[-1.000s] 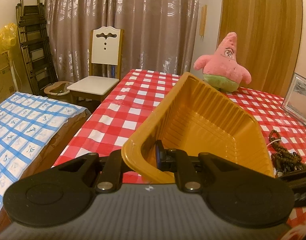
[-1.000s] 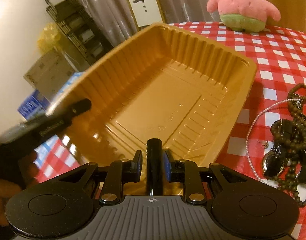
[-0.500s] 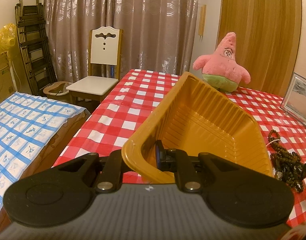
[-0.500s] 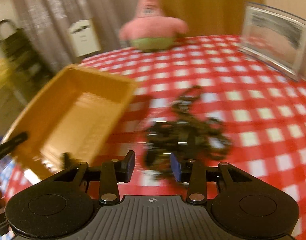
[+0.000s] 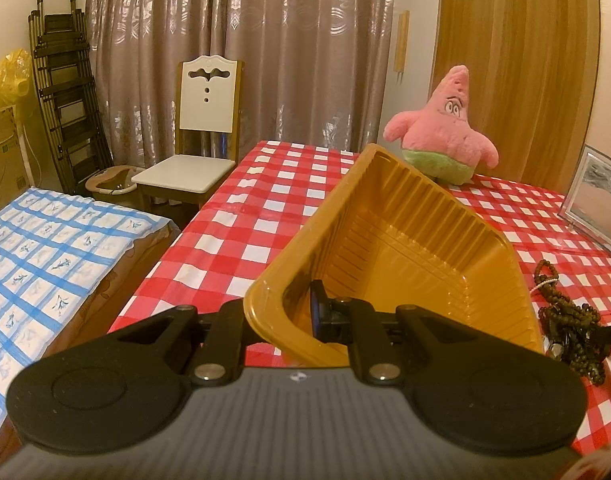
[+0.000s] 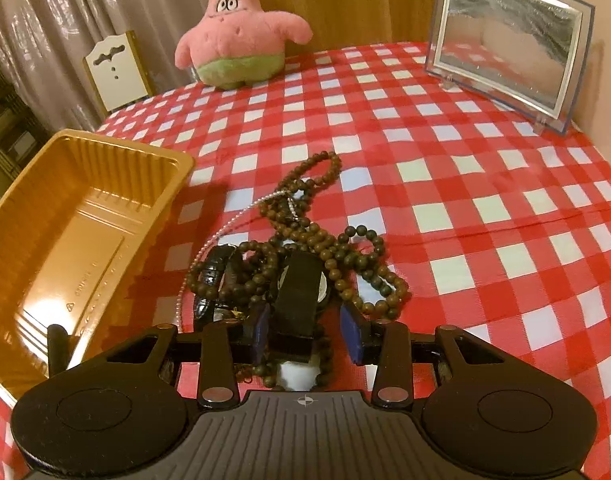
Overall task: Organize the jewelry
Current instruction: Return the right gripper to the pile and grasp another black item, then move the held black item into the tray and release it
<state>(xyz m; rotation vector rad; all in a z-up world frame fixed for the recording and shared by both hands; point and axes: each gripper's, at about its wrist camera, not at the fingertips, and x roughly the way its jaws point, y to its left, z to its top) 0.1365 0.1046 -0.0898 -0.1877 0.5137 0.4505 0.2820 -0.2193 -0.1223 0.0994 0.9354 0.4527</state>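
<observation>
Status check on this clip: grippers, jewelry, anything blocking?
Left gripper shut on gold tray rim, tray tilted. Right gripper open over jewelry pile, straddling watch strap. Beads tangled; nothing else blocking.

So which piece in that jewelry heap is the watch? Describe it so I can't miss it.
On the red checked table, right of the gold tray, lies a tangle of brown bead strings. The watch lies at its near edge, between the open pads of the right tool. It alone has a flat black strap and a round silvery case.
</observation>
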